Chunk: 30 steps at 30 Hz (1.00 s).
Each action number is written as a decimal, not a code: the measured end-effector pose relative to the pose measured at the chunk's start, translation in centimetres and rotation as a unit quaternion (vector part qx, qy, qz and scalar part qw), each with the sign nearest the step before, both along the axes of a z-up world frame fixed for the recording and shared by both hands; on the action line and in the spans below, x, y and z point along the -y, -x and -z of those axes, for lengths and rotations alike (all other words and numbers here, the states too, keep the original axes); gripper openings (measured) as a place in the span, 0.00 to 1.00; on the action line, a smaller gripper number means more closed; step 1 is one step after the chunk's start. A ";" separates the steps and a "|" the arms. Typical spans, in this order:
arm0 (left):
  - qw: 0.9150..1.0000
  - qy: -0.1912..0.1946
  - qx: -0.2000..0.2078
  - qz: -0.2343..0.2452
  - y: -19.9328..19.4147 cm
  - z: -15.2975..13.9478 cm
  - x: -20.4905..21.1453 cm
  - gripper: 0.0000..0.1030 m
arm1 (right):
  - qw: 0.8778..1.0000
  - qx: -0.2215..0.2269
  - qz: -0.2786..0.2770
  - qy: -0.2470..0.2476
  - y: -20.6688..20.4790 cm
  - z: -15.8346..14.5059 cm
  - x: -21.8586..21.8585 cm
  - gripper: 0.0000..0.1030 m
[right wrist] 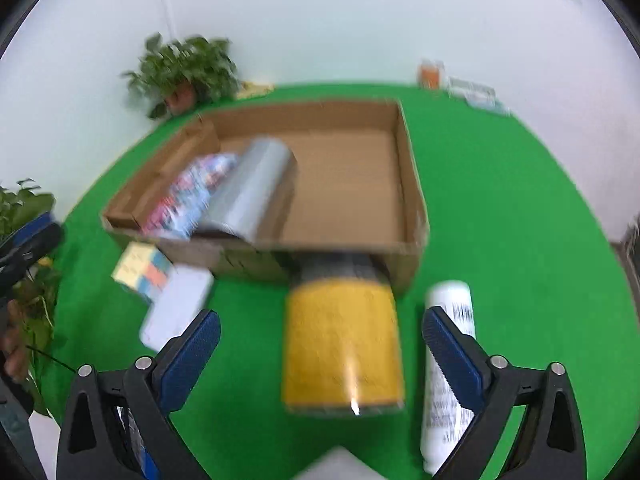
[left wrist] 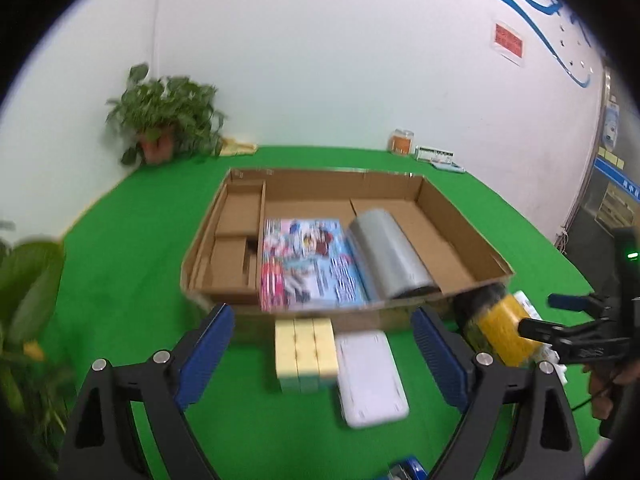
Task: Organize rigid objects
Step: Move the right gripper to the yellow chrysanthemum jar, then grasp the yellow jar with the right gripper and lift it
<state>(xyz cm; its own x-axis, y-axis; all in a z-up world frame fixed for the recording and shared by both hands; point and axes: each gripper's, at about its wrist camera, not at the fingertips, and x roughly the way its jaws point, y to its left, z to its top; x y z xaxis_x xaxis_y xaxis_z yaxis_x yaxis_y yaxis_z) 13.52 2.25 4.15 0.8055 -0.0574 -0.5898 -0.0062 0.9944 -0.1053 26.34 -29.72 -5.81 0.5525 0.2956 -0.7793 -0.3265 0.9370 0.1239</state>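
An open cardboard box (left wrist: 452, 208) lies on the green table and holds a colourful book (left wrist: 308, 264) with a grey cylinder (left wrist: 386, 256) beside it. In front of the box sit a pale yellow cube (left wrist: 306, 354) and a flat white case (left wrist: 370, 376). My left gripper (left wrist: 322, 328) hovers open above those two. A yellow-labelled jar (right wrist: 344, 344) lies on its side between the spread pads of my open right gripper (right wrist: 320, 322), untouched by either pad. A white bottle (right wrist: 450, 360) lies just right of the jar, by the right finger.
A potted plant (left wrist: 164, 120) stands at the far left corner, with more leaves (left wrist: 24, 280) at the near left edge. An orange jar (left wrist: 401, 142) and small packets (left wrist: 436, 156) sit along the back wall. The box's right half (right wrist: 352, 184) is bare cardboard.
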 end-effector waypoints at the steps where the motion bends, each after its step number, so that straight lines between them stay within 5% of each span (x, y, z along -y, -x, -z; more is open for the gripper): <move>1: 1.000 0.007 -0.005 0.002 0.4 0.0 -0.3 0.88 | 1.000 -0.017 0.004 -0.001 -0.3 0.8 0.3 0.86; 4: 0.999 0.036 -0.029 0.003 1.3 0.4 -0.1 0.88 | 0.998 -0.066 0.002 -0.003 -0.8 3.6 1.5 0.75; 10: 0.990 0.099 -0.084 0.063 1.8 0.8 0.8 0.88 | 0.997 -0.047 -0.013 0.056 0.8 3.3 -0.5 0.75; 13: 0.973 0.162 -0.125 0.106 1.0 1.8 1.3 0.88 | 0.996 -0.051 -0.039 0.068 2.2 3.3 -2.7 0.78; 17: 0.948 0.226 -0.163 0.155 -1.1 3.1 2.4 0.88 | 0.991 -0.077 -0.092 -0.057 3.2 1.5 -2.6 0.85; 27: 0.904 0.291 -0.244 0.195 -8.0 7.9 4.9 0.88 | 0.967 -0.195 -0.090 -0.141 -0.7 5.1 -1.1 0.79; 30: 0.892 0.295 -0.272 0.210 -9.7 9.2 6.3 0.87 | 0.964 -0.213 -0.093 -0.126 -1.4 6.2 -2.3 0.79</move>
<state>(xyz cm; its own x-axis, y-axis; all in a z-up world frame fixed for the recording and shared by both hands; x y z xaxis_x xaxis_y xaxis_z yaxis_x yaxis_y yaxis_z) 23.21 -4.02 -5.06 0.2445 -0.7166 -0.6532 0.1440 0.6930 -0.7064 27.75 -27.46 -11.98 0.1178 0.5691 -0.8138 -0.3551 0.7895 0.5006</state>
